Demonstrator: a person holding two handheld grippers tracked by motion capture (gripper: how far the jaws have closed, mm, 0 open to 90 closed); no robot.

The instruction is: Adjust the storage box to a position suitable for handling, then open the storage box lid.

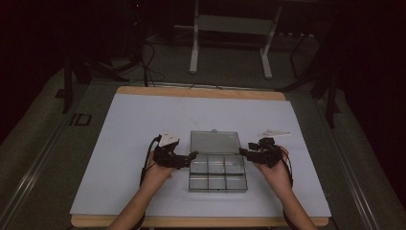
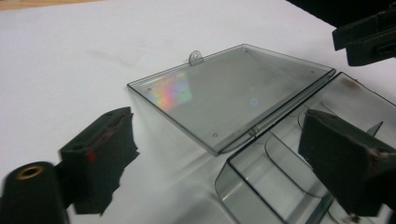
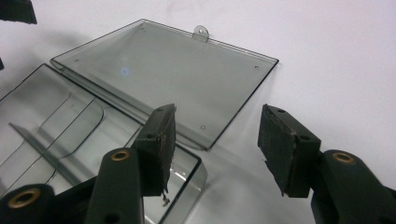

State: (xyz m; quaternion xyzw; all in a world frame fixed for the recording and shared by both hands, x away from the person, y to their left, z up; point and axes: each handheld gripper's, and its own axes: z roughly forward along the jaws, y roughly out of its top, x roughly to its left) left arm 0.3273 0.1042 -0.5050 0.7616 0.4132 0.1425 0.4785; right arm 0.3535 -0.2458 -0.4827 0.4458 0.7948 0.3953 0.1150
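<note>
A clear plastic compartment box lies open in the middle of the white table, its compartments empty. Its lid rests flat on the table behind it, with a small latch tab at the far edge. My left gripper is at the box's left side, open; in the left gripper view one of its pads hangs over the box and the other over the table. My right gripper is at the box's right side, also open, straddling the box's near corner without pressing on it.
The white sheet covers a table with a wooden rim. Beyond the far edge stands a metal frame on a dark floor, with cables at the back left. Each gripper's cable trails toward the person's forearms.
</note>
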